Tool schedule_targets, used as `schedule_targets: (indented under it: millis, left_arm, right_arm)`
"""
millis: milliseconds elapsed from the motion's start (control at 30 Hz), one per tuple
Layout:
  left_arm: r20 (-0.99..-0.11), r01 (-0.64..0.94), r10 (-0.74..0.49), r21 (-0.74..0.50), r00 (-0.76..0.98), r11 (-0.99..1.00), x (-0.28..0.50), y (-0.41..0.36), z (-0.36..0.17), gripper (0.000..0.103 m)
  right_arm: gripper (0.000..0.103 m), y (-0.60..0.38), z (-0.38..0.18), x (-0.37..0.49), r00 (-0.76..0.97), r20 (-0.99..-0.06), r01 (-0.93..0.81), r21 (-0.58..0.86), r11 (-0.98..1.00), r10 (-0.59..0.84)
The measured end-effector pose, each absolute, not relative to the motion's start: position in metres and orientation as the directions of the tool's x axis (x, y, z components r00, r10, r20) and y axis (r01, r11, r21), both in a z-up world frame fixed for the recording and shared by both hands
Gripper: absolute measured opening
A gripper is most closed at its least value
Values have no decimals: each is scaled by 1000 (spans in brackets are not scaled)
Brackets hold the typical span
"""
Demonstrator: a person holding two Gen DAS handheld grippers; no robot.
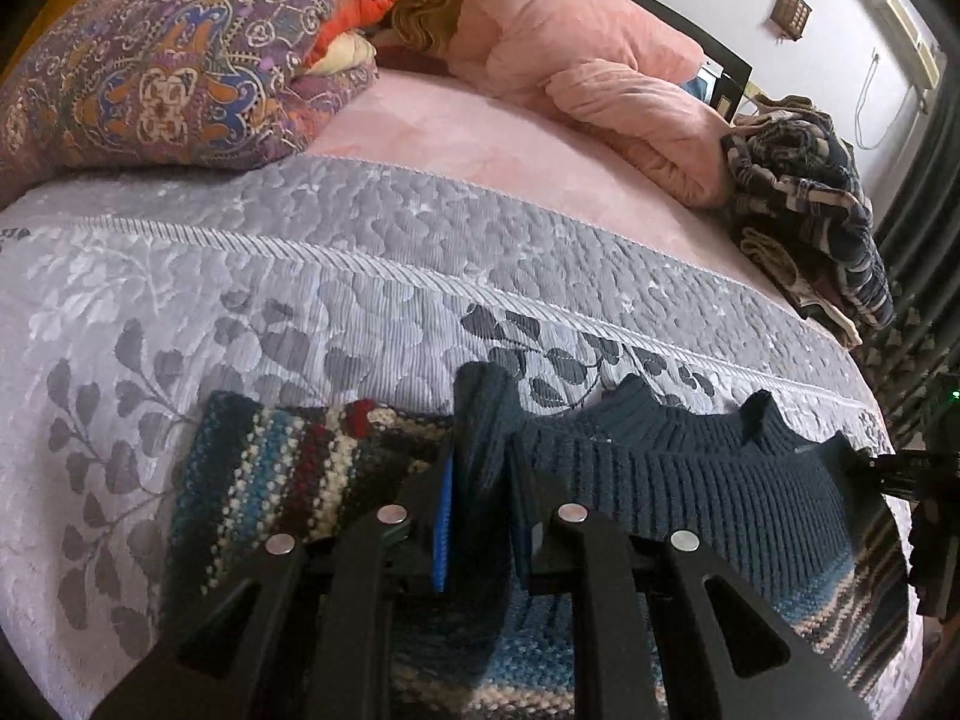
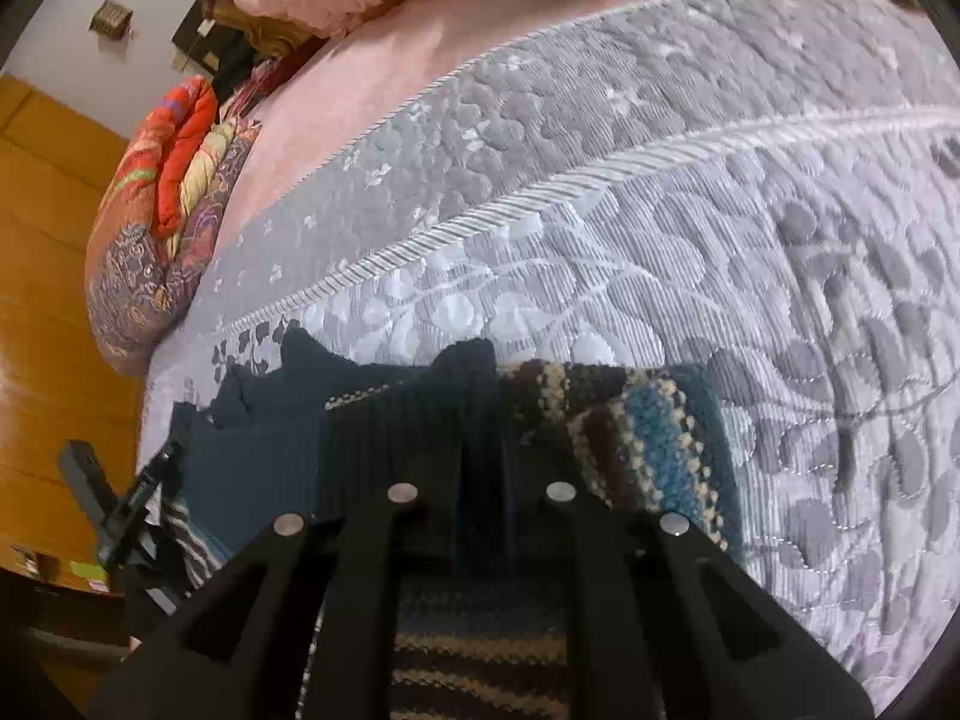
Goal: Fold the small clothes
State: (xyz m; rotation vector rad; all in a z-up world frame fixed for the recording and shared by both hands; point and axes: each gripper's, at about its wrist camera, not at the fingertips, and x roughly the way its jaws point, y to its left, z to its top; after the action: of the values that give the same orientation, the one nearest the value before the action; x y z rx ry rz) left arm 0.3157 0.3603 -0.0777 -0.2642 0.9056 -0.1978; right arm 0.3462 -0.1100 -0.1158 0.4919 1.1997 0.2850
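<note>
While the striped knit sweater [image 1: 288, 468] spreads across the lower frame on the grey bedspread [image 1: 300, 276], the left gripper [image 1: 480, 510] and right gripper [image 2: 483, 474] each clamp its dark ribbed hem.

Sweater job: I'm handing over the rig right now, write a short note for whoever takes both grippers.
Left gripper: shut on the sweater's dark ribbed edge.
Right gripper: shut on the same ribbed edge, further along.
The sweater, striped knit with dark blue ribbing, lies on the grey bedspread near the bed's front edge, its ribbed edge lifted between both grippers.
Done: both ends gripped.
Left: probably carry the edge over, lay it flat, release, finish folding.
</note>
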Motion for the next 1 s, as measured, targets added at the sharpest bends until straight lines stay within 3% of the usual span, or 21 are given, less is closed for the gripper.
schedule_targets:
  millis: [167, 267, 367, 567, 733, 1000]
  left_arm:
    - [-755, 43, -272, -308, 596, 950, 316, 362, -81, 23]
    - [-768, 23, -254, -298, 587, 954, 315, 362, -80, 30]
    - [-791, 14, -200, -235, 578, 972, 310, 357, -72, 42]
    - [-814, -47, -200, -268, 546, 962, 287, 349, -47, 58]
    - [-808, 55, -244, -255, 536, 965, 249, 322, -28, 63]
    - [-845, 129, -289, -259, 450, 957, 201, 284, -38, 70]
  right_arm:
    - [10, -114, -117, 343, 342, -806, 61, 533, 844, 484]
    - [17, -114, -108, 337, 341, -808, 62, 529, 846, 480]
    - [35, -116, -87, 325, 348, -831, 54, 479, 876, 434]
    - [39, -119, -49, 284, 328, -863, 15, 411, 911, 384]
    - [45, -113, -45, 219, 280, -894, -60, 347, 936, 349]
    - [49, -124, -64, 172, 234, -893, -38, 388, 921, 386]
